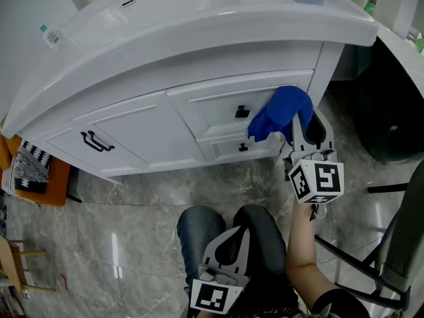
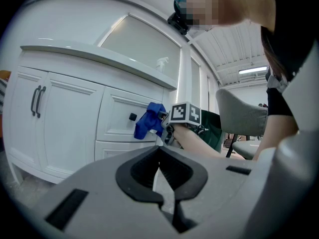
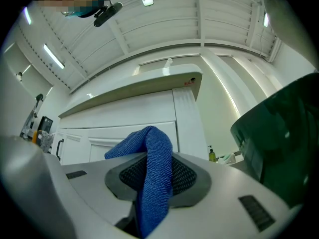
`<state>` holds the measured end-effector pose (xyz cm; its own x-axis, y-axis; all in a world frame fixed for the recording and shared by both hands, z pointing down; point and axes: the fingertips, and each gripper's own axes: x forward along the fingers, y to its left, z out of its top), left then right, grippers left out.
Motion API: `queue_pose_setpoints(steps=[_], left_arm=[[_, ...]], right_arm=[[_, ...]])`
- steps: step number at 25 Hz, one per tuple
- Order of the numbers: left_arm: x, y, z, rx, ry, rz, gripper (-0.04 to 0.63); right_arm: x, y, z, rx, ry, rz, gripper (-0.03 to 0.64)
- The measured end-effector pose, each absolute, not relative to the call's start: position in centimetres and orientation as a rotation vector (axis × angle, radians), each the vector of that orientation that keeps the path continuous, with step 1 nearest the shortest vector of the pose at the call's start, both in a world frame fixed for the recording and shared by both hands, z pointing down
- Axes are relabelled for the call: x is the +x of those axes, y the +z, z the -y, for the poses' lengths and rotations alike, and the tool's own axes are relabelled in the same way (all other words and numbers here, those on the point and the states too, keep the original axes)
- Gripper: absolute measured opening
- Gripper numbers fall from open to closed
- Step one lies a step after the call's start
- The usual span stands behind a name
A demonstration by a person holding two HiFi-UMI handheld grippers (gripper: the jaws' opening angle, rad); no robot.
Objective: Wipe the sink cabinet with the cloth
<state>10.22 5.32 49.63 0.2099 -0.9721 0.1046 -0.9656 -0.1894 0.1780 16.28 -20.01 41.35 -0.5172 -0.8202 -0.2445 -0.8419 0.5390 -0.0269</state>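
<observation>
Step in hand: by my reading, wiping the drawer fronts at the right end of the sink cabinet (image 1: 152,128); the two doors toward the left of the frame probably remain to be done

Right gripper (image 1: 299,130): right of centre in the head view, raised toward the cabinet; its jaws are clamped on a fold of the cloth (image 1: 278,113), which fills the gap between them in the right gripper view

Cloth: blue, bunched, draped forward off the jaw tips; it lies over the right part of the upper drawer (image 1: 222,108), just right of the black knob (image 1: 242,112); whether it presses on the panel or hangs just off it, I cannot tell

Left gripper (image 1: 228,254): bottom centre of the head view, low over the person's knees (image 1: 199,227), well apart from the cabinet; jaws brought together with nothing between them

Next move calls for: the loose bulk of cloth laid flat on the panel, not the hard jaw tips; a sweep leftward must skirt the knob, since the cloth could snag there; the lower drawer (image 1: 232,148) sits directly beneath
</observation>
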Motion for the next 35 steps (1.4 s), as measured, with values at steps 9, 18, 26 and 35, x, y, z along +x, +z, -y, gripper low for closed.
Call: queue_pose_setpoints(steps=[9, 18, 26, 35], left_arm=[[9.9, 50.0, -5.6, 2.235, -0.038, 1.877, 0.005], [9.0, 50.0, -7.0, 2.127, 0.013, 1.962, 0.005], [5.4, 51.4, -6.7, 2.074, -0.009, 1.968, 0.005], [1.5, 52.6, -5.6, 2.059, -0.057, 1.949, 0.005]], right_arm=[[17.0, 41.4, 20.5, -1.436, 0.152, -2.521, 0.107], [17.0, 41.6, 20.5, -1.458, 0.228, -2.493, 0.107], [16.6, 41.6, 20.1, -1.54, 0.29, -2.445, 0.107], [15.7, 41.5, 20.1, -1.661, 0.37, -2.409, 0.107]])
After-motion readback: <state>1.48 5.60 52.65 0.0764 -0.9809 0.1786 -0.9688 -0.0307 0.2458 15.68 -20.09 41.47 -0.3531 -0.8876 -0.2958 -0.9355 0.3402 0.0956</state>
